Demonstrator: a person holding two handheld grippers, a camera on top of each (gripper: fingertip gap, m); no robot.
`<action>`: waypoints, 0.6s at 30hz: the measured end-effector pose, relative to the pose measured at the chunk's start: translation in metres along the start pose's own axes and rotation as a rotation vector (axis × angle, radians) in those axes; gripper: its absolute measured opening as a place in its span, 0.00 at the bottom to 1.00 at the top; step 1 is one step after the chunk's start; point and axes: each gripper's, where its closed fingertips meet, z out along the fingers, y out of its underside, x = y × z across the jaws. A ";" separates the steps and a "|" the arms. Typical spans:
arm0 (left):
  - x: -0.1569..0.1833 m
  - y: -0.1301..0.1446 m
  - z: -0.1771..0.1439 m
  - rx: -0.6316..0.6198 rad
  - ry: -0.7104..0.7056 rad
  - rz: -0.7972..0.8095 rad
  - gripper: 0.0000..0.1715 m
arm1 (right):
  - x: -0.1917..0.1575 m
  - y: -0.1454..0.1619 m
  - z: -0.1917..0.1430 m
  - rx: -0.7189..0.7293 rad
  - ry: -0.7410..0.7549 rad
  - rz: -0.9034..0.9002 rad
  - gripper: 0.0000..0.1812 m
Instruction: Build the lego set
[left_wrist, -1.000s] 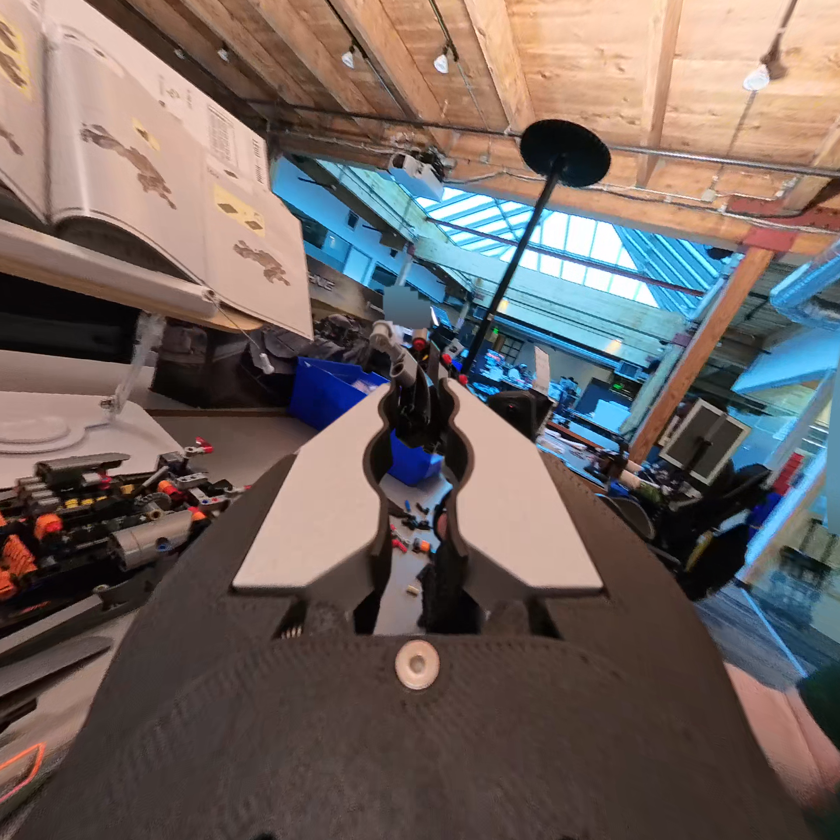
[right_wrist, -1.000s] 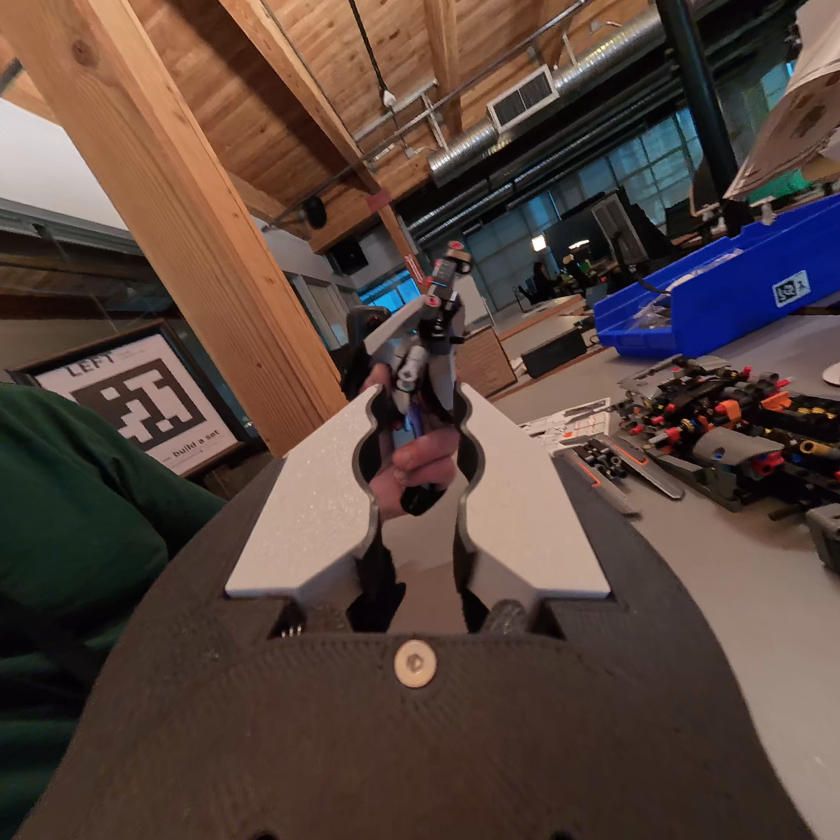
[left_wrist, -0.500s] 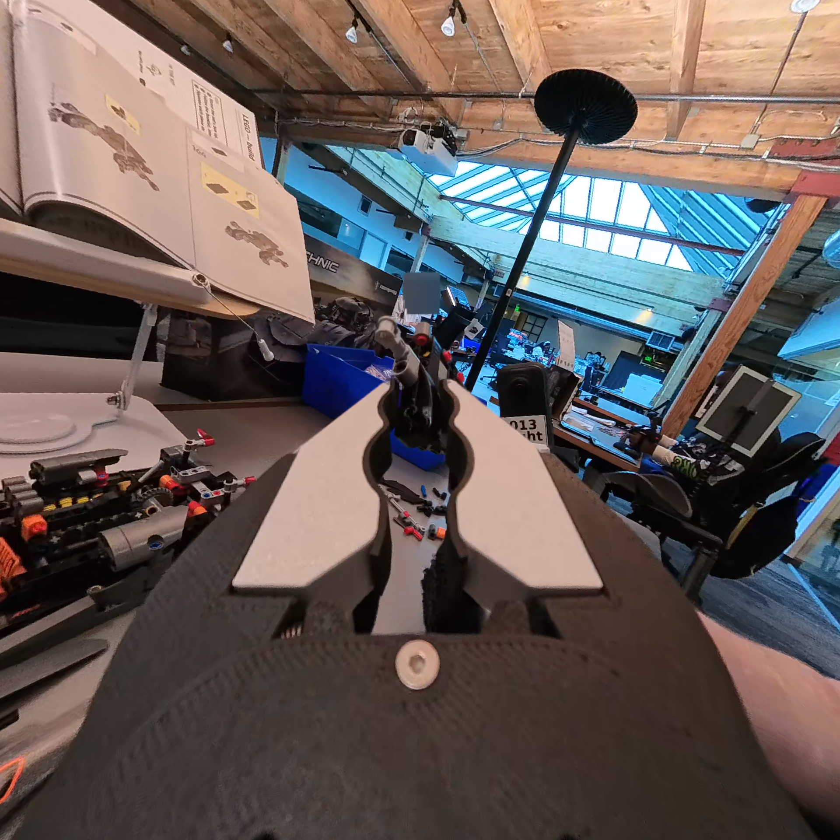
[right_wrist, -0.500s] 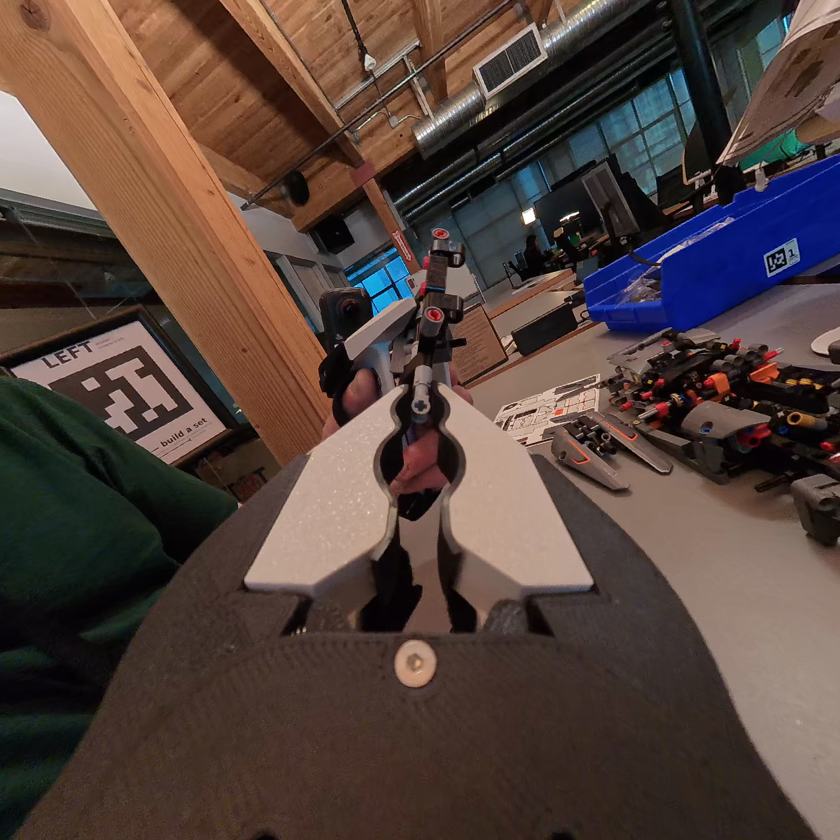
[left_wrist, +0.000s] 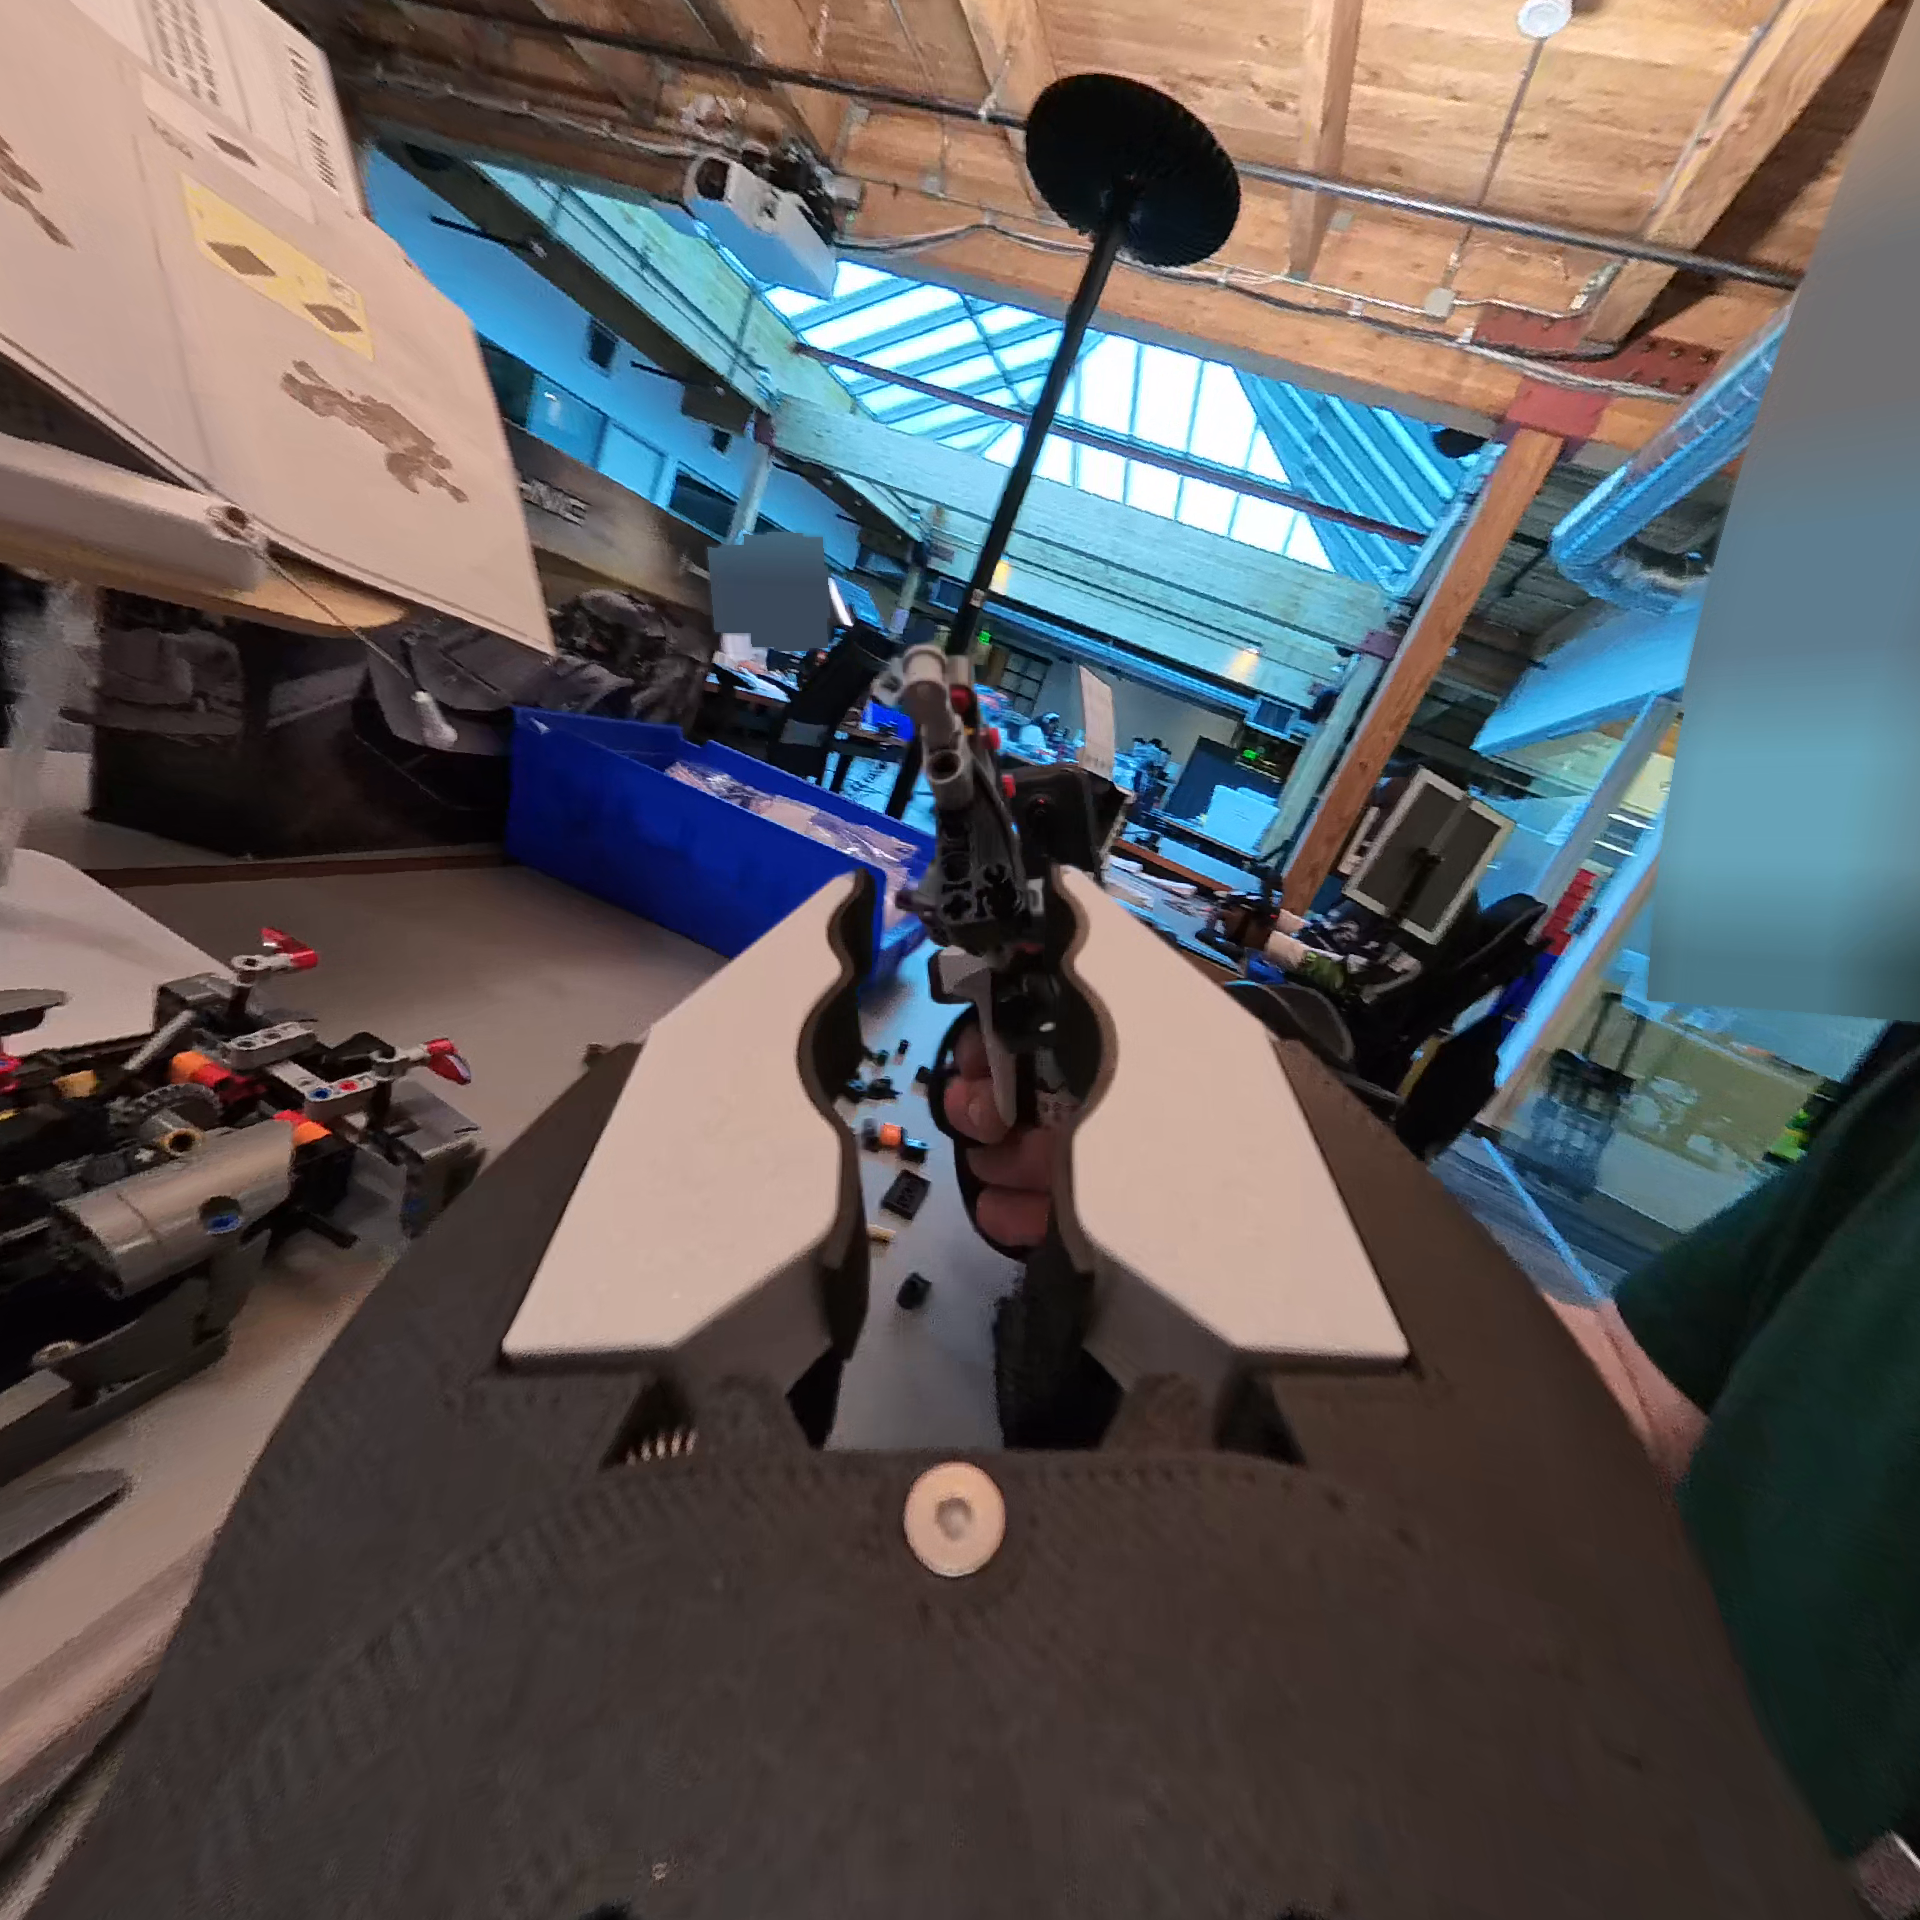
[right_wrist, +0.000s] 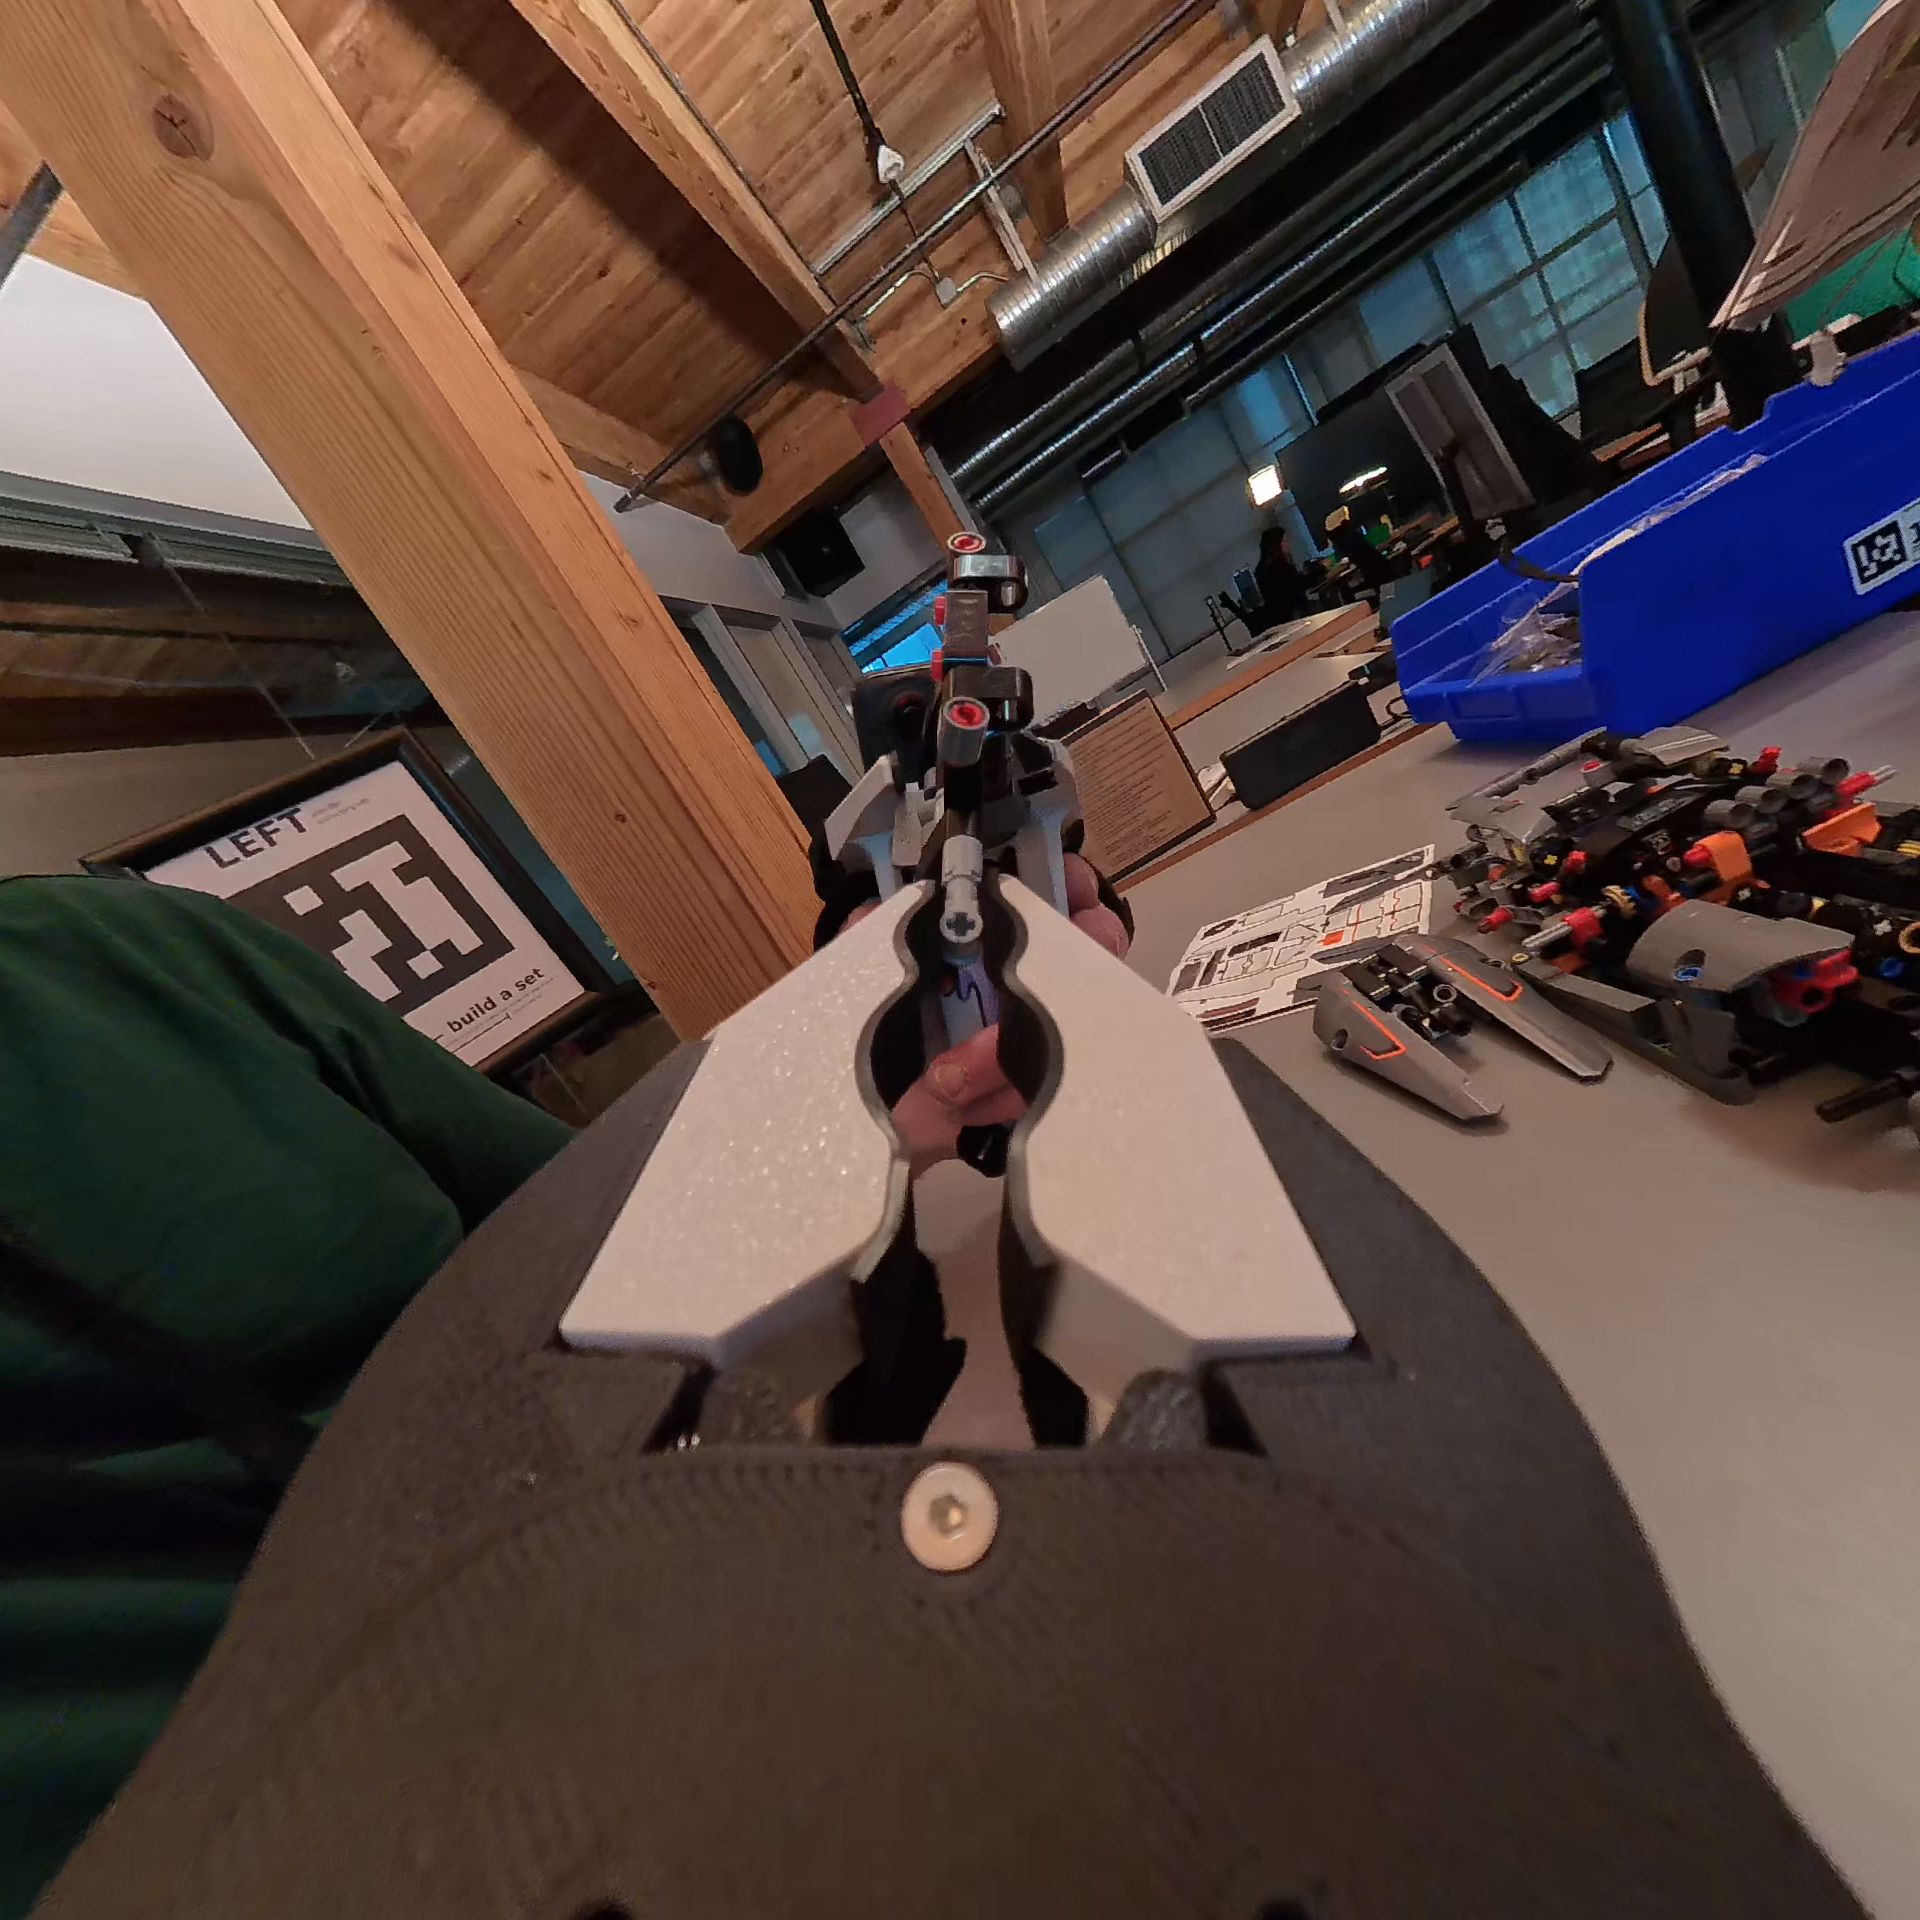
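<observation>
At far left of the left wrist view, the open instruction booklet (left_wrist: 260, 312) on its stand is cut off by the frame edge, and the large dark lego chassis (left_wrist: 177, 1153) below it on the grey table (left_wrist: 499, 966) is only partly visible, its studded beams and red and orange pins blurred. The left gripper (left_wrist: 956, 914) shows flat grey fingers with scalloped black inner edges standing apart; the small lego subassembly (left_wrist: 961, 831) sits between their tips against the right-hand finger, though whether the left-hand finger touches it cannot be told. Loose small pieces (left_wrist: 894, 1164) lie on the table beyond. A blue plastic bin (left_wrist: 665, 821) stands further back. In the right wrist view, the right gripper (right_wrist: 961, 914) has its fingers drawn close, pinching the grey axle end of the same subassembly (right_wrist: 966, 727), held upright above the table. A hand (right_wrist: 966, 1091) behind is mostly hidden. To the right lie a sticker sheet (right_wrist: 1299, 935) and two grey wedge-shaped panels (right_wrist: 1444, 1018).
</observation>
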 end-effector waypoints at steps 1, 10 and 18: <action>0.002 0.000 0.000 -0.003 0.026 -0.008 0.18 | 0.000 0.000 0.000 0.003 -0.005 0.003 0.03; 0.015 0.002 -0.001 -0.006 0.140 -0.005 0.20 | -0.004 -0.005 -0.002 0.038 -0.054 0.055 0.03; 0.014 0.000 0.009 0.030 0.089 0.024 0.17 | -0.006 -0.001 0.001 0.014 -0.049 0.038 0.03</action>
